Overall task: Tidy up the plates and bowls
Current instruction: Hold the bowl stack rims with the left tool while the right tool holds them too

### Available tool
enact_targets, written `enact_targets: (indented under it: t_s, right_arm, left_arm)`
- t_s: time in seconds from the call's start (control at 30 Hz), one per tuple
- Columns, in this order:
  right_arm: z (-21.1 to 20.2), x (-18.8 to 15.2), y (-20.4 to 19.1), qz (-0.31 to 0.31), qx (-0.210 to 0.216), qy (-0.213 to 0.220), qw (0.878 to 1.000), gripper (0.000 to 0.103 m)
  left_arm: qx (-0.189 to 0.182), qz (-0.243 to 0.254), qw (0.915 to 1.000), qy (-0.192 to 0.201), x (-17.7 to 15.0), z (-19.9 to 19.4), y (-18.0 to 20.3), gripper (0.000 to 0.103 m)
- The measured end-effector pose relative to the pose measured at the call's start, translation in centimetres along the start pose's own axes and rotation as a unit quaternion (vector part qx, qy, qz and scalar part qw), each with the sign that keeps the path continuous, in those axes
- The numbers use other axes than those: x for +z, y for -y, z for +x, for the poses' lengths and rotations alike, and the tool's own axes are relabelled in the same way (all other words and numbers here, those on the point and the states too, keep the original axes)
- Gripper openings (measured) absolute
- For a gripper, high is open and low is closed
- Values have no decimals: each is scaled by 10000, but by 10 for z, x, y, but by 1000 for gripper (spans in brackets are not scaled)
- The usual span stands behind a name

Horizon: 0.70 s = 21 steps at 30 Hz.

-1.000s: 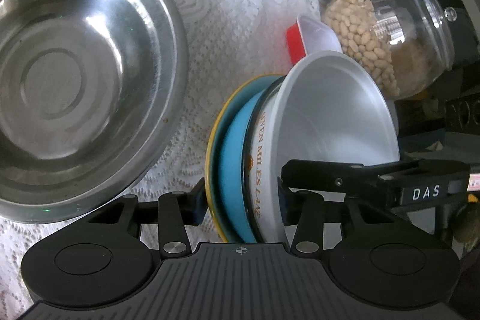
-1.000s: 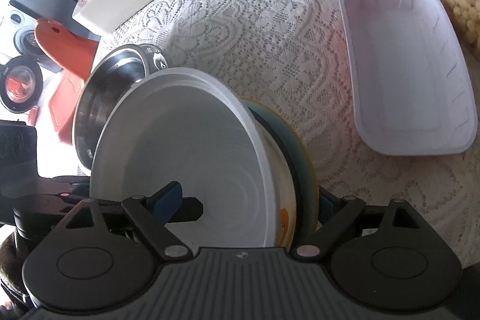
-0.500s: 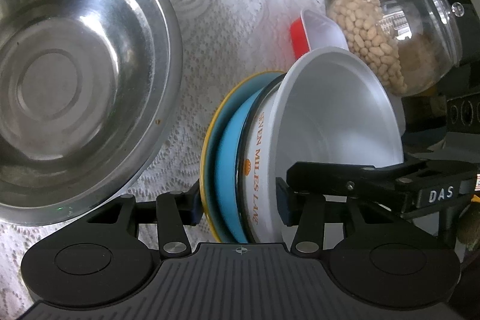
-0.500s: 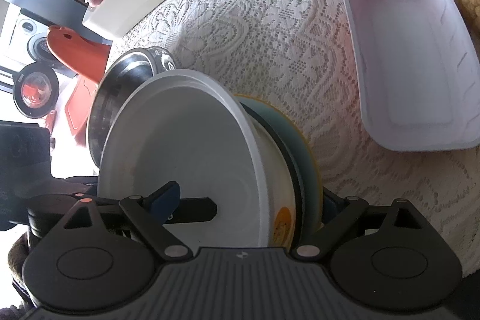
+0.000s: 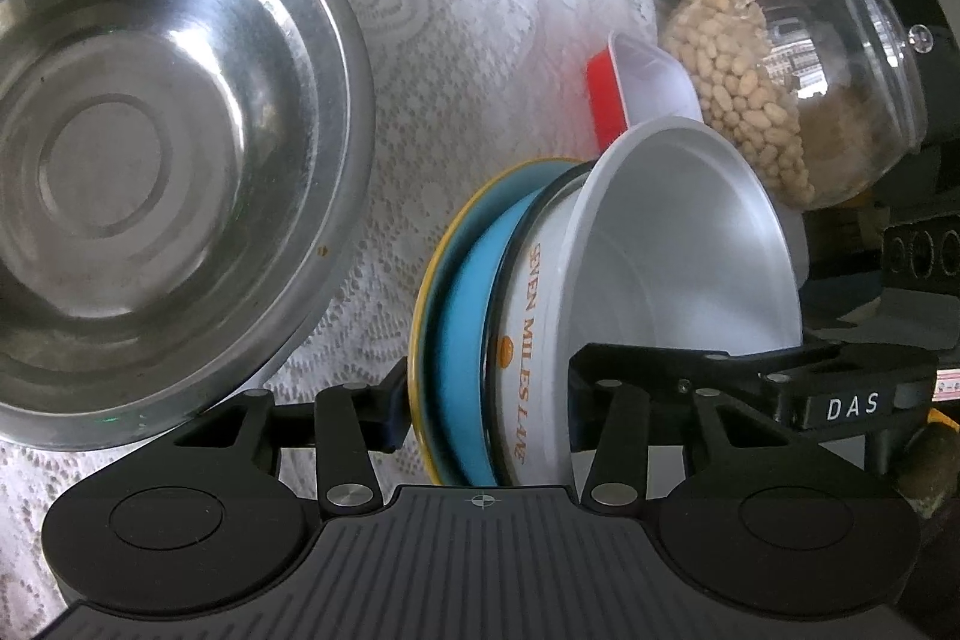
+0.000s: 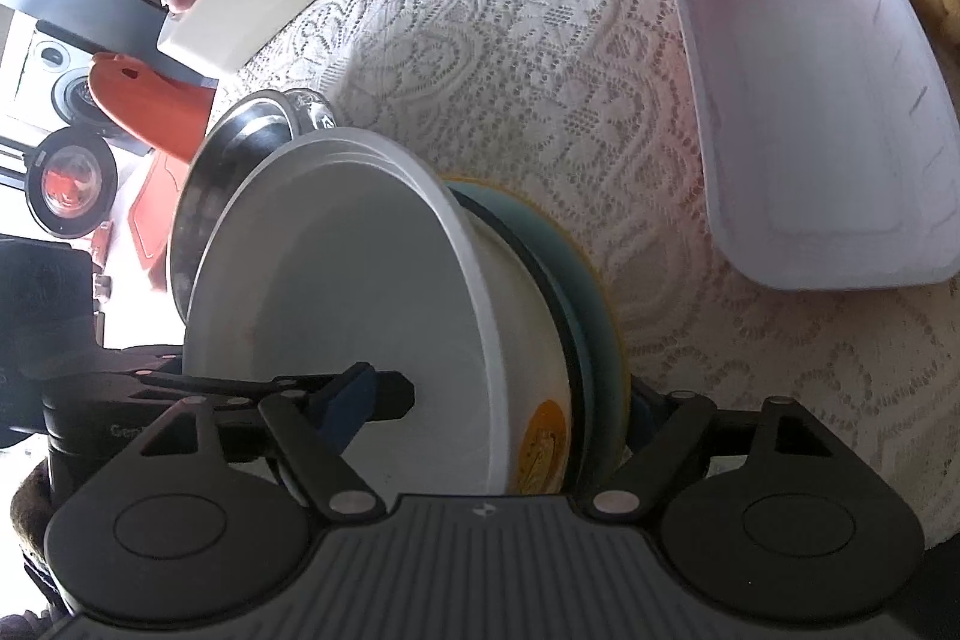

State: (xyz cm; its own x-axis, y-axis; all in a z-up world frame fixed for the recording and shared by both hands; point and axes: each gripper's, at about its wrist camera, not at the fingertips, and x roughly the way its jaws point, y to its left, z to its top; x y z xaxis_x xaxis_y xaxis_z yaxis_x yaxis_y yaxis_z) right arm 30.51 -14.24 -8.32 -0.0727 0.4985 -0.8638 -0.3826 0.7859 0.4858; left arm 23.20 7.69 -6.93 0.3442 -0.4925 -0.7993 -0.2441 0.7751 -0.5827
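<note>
Currently left hand-held gripper point(image 5: 483, 403) clamping upright blue plate point(image 5: 462, 340) and white bowl point(image 5: 678, 244) stack; right hand-held gripper point(image 6: 498, 400) straddling it, jaws closing.

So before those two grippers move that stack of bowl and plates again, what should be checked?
1. Left gripper straddles the stack: ok.
2. Right gripper closing, stack between its fingers; firm grip: cannot tell.
3. White bowl nested against blue plate: ok.
4. Steel bowl empty: ok.
5. Jars clear of stack: ok.
6. White tray empty: ok.
</note>
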Motion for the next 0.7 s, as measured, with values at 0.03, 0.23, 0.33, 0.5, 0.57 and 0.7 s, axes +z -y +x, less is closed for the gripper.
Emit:
enact_targets:
  t_s: [0.03, 0.23, 0.33, 0.5, 0.57, 0.7]
  right_arm:
    - [0, 0, 0, -18, 14, -15, 10000, 83]
    - [1, 0, -4, -71, -93, -61, 9999, 85]
    - [1, 1, -6, -112, -126, -101, 9998, 85]
    - [0, 2, -11, -158, -204, -128, 9996, 83]
    - [0, 2, -12, -173, -219, -157, 9995, 83]
    - [0, 4, -15, -154, -233, -222, 9994, 82]
  left_arm:
    - [12, 3, 10000, 5, 0, 0, 0, 49]
    - [219, 94, 9997, 19, 0, 3, 8, 48]
    - [205, 65, 9998, 2, 0, 2, 6, 48]
    - [230, 59, 9997, -4, 0, 2, 5, 50]
    - [240, 62, 9997, 5, 0, 1, 5, 50]
    - [236, 30, 9997, 32, 1, -1, 4, 50]
